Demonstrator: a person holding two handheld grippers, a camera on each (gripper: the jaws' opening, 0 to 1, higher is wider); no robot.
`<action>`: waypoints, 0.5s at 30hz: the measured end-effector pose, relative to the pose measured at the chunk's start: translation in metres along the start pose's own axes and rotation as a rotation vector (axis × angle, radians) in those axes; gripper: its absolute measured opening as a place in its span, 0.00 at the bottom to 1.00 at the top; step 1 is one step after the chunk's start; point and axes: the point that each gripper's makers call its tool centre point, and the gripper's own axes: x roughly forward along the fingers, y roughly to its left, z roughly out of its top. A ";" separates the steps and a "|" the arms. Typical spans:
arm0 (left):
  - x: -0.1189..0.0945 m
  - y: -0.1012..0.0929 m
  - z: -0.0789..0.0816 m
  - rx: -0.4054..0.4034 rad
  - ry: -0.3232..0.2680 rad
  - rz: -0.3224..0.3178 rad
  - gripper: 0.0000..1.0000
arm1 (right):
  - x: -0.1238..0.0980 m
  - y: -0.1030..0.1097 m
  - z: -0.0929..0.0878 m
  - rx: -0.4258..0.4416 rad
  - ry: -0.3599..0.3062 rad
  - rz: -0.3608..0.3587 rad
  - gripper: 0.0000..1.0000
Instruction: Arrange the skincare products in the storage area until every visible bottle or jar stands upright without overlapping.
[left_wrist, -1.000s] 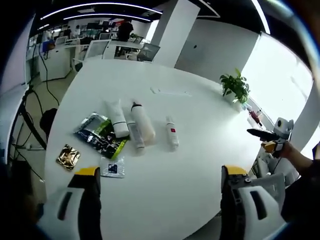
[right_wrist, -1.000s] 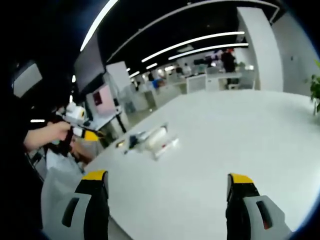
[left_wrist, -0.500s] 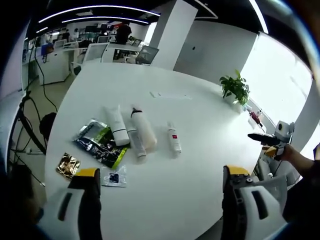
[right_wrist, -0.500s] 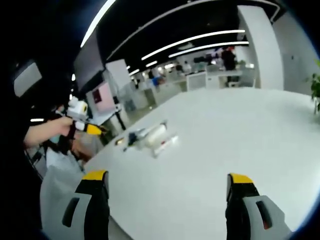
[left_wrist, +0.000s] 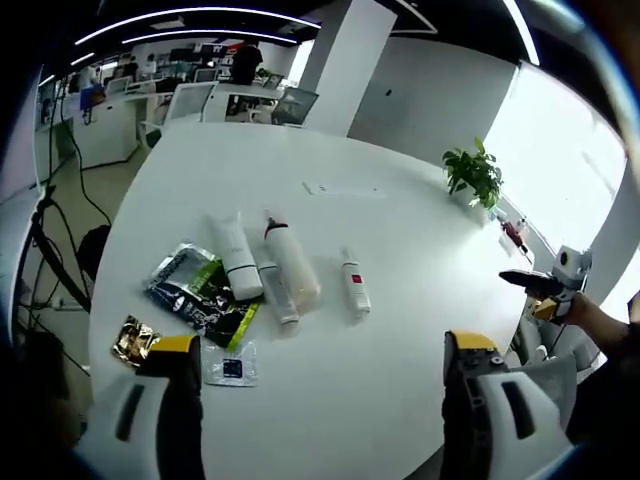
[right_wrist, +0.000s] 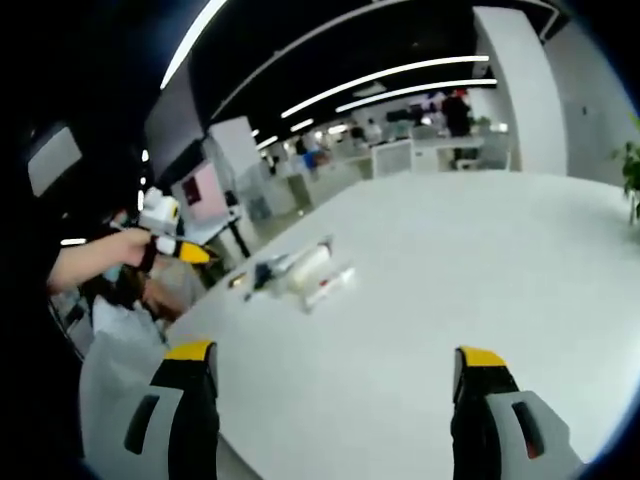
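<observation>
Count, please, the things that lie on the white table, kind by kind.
Tubes and bottles lying flat: 4
Foil or printed sachets: about 4; they overlap
Potted plant: 1
Flat pale item, too small to identify: 1
Total: about 10

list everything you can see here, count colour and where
table: 1, white, round, under everything
tubes and bottles: 4, white, lying flat side by side at the table's middle-left
sachet packs: a dark green and silver overlapping pile, left of the tubes
gold packet: 1, near the table's left edge
small clear sachet: 1, dark label, below the pile
potted plant: 1, green, far right edge
left hand-held gripper: yellow-tipped jaws apart, empty
right hand-held gripper: yellow-tipped jaws apart, empty
</observation>
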 end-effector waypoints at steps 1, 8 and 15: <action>0.000 0.000 0.000 0.000 0.000 0.000 0.96 | 0.000 0.000 0.000 0.000 0.001 -0.001 0.99; 0.003 0.003 0.000 -0.021 0.008 -0.001 0.94 | 0.001 -0.002 0.001 0.000 0.005 -0.003 0.99; 0.013 0.007 0.001 -0.047 0.034 -0.017 0.93 | 0.005 -0.006 0.003 0.020 -0.003 -0.012 0.98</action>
